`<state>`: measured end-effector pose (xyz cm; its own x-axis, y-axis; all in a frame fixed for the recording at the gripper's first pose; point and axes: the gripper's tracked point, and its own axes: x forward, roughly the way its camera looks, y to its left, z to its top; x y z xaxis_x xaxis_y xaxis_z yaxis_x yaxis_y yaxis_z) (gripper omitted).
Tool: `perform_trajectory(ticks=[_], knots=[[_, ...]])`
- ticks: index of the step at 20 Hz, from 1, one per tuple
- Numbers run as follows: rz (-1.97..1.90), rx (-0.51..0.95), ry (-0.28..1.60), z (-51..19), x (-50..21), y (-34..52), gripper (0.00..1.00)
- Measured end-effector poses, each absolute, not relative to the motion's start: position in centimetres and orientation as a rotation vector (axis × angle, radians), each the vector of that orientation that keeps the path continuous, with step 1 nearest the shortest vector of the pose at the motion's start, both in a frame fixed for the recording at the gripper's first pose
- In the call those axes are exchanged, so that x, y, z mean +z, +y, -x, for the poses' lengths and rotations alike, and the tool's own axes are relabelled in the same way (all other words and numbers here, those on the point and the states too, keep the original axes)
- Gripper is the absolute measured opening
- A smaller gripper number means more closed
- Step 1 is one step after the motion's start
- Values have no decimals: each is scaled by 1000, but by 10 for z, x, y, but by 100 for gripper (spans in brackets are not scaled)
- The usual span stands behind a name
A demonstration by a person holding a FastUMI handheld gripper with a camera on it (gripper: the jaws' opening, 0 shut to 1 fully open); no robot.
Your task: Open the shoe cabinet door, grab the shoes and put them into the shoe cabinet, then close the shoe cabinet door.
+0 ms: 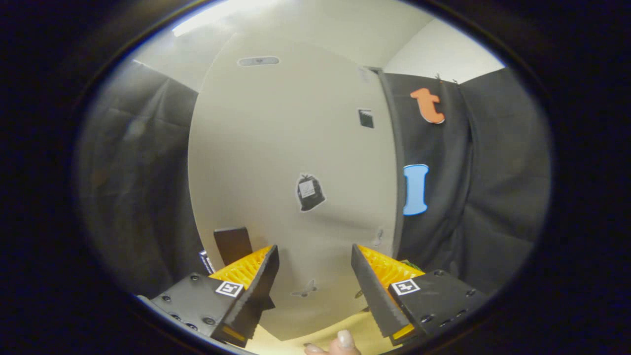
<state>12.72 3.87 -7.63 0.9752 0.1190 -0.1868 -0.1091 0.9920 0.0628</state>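
We see the beige cabinet door [291,162], shut, with small dark stickers [309,192] on it. Our gripper [315,286] is released, fingers spread and empty just before the door.

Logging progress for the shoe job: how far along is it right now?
Hard to tell what is done: the beige cabinet door faces the camera, and I cannot tell whether it is shut or swung open. In hand: nothing; the tool is open, fingers apart and empty, aimed at the door. If this is the start, opening, loading shoes and closing remain.
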Motion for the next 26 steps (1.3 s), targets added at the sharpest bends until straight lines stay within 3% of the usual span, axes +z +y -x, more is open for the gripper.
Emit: perform_trajectory(ticks=[5,26], knots=[[-74,161,206,-171,-91,71,93],[15,35,162,-195,-105,134,92]])
